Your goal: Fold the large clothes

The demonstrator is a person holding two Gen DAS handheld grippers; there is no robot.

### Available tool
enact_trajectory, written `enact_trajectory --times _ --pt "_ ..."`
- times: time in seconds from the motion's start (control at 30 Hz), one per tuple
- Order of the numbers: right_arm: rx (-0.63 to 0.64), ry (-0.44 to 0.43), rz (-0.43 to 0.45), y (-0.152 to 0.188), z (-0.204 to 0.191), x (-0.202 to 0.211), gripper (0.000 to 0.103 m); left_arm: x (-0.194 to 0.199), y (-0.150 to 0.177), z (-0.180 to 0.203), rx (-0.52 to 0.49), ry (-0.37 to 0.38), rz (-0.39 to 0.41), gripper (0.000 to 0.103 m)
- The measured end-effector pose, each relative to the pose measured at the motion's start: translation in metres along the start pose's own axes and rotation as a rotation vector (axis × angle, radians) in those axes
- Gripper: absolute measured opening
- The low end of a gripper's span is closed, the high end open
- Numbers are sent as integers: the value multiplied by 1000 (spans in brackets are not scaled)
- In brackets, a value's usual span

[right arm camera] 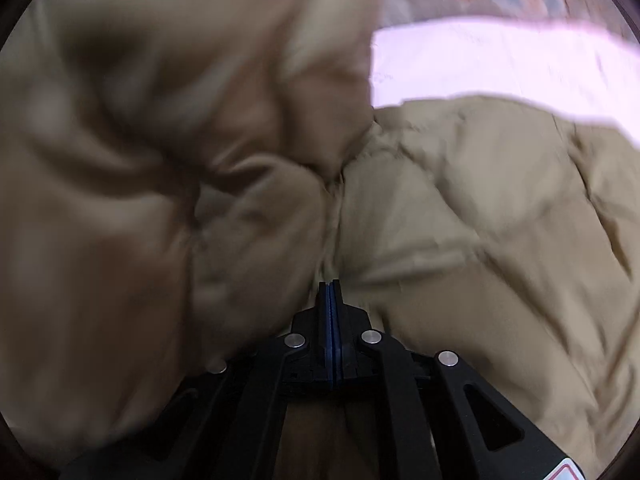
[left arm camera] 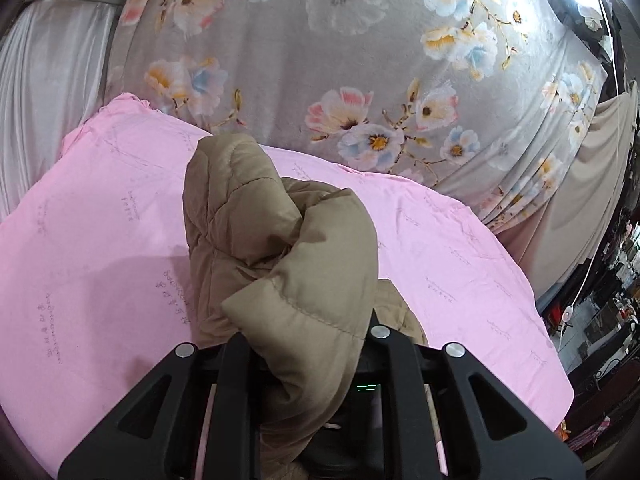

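A tan quilted padded jacket (left arm camera: 280, 248) is bunched up in the left wrist view, above a pink sheet (left arm camera: 92, 248). My left gripper (left arm camera: 308, 344) is shut on a thick fold of the jacket; its fingertips are hidden under the fabric. In the right wrist view the same jacket (right arm camera: 460, 208) fills most of the frame, blurred on the left. My right gripper (right arm camera: 330, 292) has its fingers pressed together, tips against a seam of the jacket; I cannot see cloth between them.
The pink sheet lies on a bed with a grey floral cover (left arm camera: 360, 60). A pale curtain (left arm camera: 52, 60) hangs at the left. The bed edge and a cluttered dark room (left arm camera: 612, 300) lie to the right. The pink sheet also shows in the right wrist view (right arm camera: 500, 64).
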State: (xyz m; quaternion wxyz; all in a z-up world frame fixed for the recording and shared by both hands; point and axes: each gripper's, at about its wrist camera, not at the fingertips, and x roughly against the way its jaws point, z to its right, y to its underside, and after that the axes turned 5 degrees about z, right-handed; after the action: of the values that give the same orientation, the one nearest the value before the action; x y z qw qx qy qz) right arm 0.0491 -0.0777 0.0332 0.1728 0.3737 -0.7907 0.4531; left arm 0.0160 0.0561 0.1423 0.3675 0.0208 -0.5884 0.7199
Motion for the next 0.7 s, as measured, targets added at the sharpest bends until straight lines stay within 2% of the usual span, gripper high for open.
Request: enact_trajectory --times 0.1,0.2,0.3,0.47,0.7 --pt "-18 82 19 16 30 48 7 1 1 12 -54 -10 1 15" --pt "-64 172 41 38 61 80 7 0 9 33 -97 17 -12 15" --pt "-119 168 49 51 81 91 7 -11 20 70 -171 54 -35 15" --pt "-173 138 85 53 98 114 6 -46 53 131 -282 116 -141 15" --pt "-243 285 162 55 140 182 6 -96 116 161 -349 112 -322 14"
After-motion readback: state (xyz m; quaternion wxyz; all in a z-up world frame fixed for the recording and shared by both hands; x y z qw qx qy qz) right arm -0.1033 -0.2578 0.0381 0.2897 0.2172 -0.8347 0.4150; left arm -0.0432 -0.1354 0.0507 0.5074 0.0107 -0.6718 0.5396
